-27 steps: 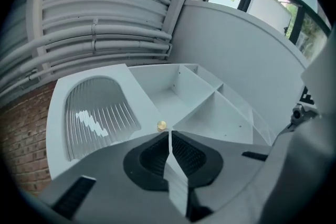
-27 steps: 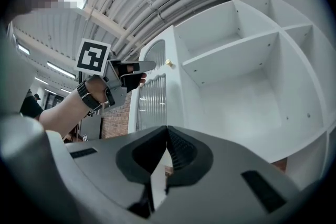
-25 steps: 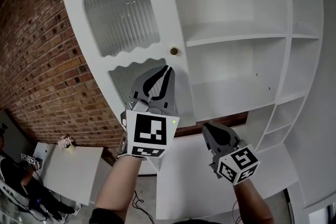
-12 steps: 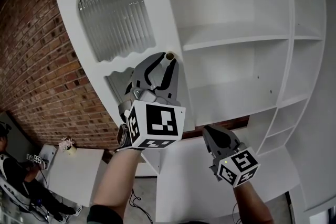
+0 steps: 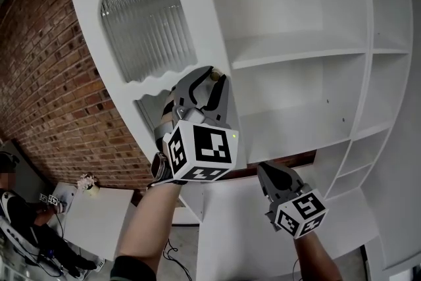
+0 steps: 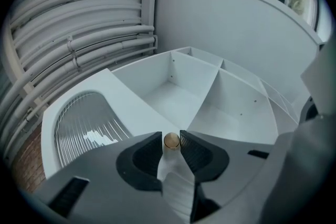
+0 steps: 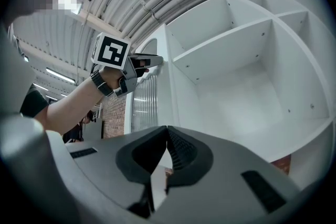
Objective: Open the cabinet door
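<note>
1. The white cabinet fills most of the head view; its shelves are exposed and nothing is seen on them.
2. The cabinet door, with an arched pane of ribbed glass, is found at the left of the cabinet, in front of a brick wall. In the right gripper view it is seen nearly edge-on, standing out from the cabinet front. It is therefore judged to be already swung partly open, with the rest of the swing and the release left to be done.
3. The left tool is raised to the door's free edge, and its jaws are closed on the knob.
4. The right tool is held lower, well apart from the door. Its jaws are pressed together with nothing between them.
5. The small brass knob is gripped at the left tool's tips, so the grasp is judged to be made.
</note>
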`<control>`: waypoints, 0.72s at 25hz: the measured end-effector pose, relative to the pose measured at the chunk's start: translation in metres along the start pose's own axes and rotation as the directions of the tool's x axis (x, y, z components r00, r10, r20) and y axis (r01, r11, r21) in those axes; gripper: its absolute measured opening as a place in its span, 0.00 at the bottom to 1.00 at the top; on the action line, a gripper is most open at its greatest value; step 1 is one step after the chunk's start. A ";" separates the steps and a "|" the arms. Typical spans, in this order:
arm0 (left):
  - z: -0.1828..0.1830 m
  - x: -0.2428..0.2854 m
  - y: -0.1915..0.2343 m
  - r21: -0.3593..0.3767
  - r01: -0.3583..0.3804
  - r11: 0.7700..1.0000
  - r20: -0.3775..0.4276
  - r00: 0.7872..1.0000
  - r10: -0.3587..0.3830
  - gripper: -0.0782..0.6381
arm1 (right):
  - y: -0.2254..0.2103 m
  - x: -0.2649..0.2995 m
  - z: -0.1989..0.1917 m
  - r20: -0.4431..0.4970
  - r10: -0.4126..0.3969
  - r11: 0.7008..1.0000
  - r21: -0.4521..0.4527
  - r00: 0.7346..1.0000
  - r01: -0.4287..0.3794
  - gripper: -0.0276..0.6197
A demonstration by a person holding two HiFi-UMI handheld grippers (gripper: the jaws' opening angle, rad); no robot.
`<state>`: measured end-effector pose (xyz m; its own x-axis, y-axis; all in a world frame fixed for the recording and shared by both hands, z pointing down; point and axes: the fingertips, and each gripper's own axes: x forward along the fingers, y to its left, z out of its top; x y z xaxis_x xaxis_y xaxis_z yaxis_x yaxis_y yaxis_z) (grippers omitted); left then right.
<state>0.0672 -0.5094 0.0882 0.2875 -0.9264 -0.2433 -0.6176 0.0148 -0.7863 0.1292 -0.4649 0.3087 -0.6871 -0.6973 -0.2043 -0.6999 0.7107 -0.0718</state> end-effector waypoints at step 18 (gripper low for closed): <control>0.005 -0.007 0.002 -0.014 -0.024 1.000 0.005 1.000 0.025 0.22 | -0.007 -0.007 -0.003 0.007 -0.011 0.999 0.042 1.000 0.011 0.05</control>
<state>0.0676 -0.5009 0.0857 0.2758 -0.9239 -0.2652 -0.6348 0.0321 -0.7720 0.1383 -0.4653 0.3135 -0.6781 -0.7044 -0.2099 -0.6983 0.7065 -0.1151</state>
